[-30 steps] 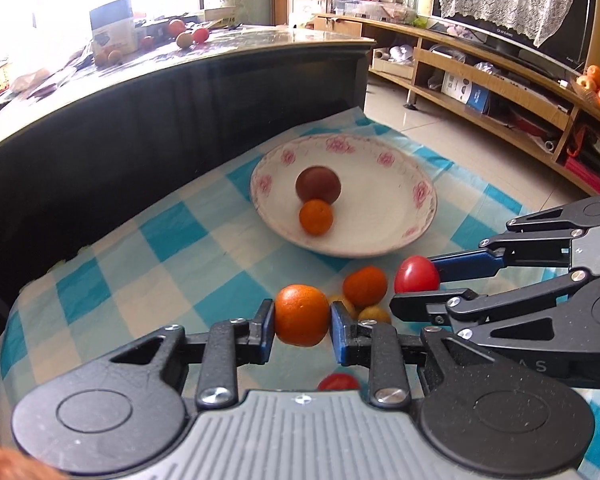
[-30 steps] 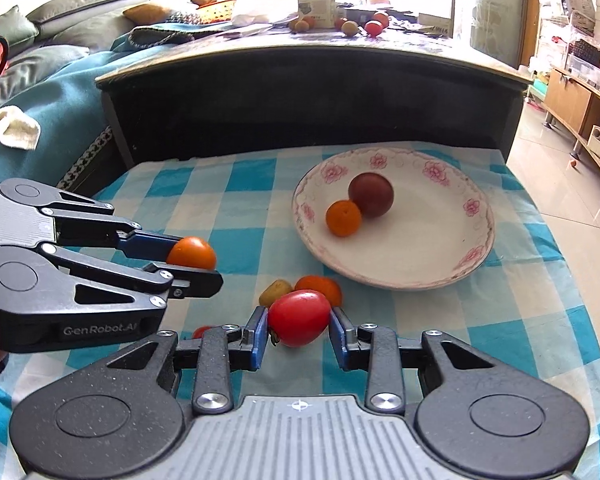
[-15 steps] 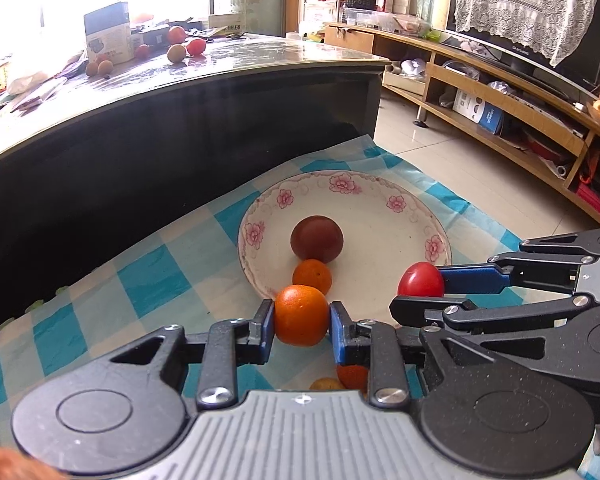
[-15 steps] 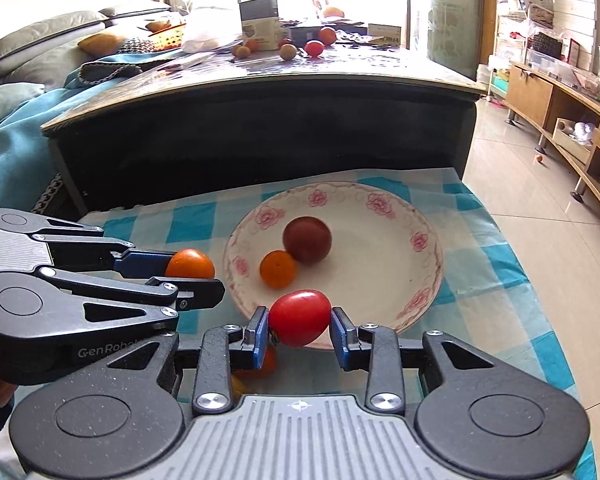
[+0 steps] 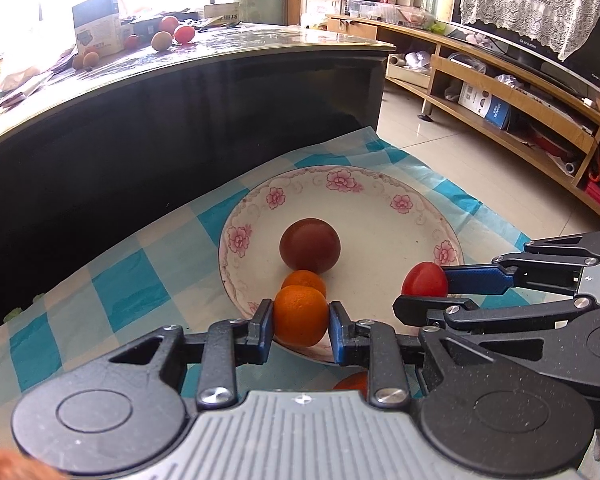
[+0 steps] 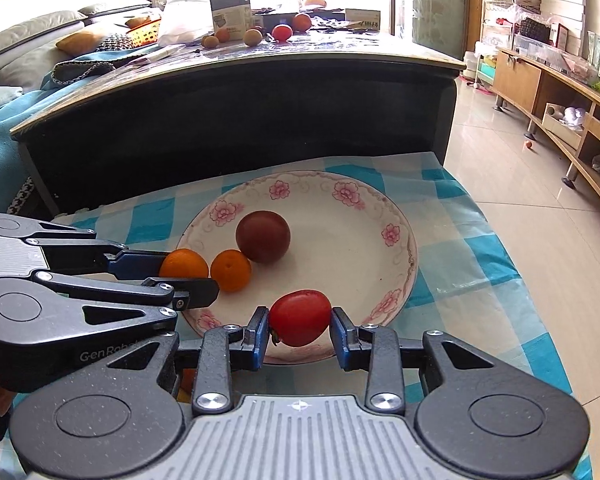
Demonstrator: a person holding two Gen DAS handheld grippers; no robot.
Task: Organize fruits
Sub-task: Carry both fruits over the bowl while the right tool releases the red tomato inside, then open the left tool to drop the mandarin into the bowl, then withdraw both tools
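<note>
Left tool (image 5: 301,322) clamped on an orange (image 5: 300,315), hanging right at the near rim of the flowered plate (image 5: 380,188). Right tool (image 6: 299,330) pinching a red tomato (image 6: 299,317) over the near rim too, just beside the left one. On the plate, a small orange (image 6: 231,270) touches a dark plum (image 6: 263,236); the plate's right half is bare. Checked cloth (image 6: 476,248) covers the surface; its right edge drops to tiled floor (image 6: 512,176), and a dark table front (image 6: 236,120) stands close behind.

Orange fruit (image 5: 352,384) on cloth mostly hidden behind left gripper body; type unclear
</note>
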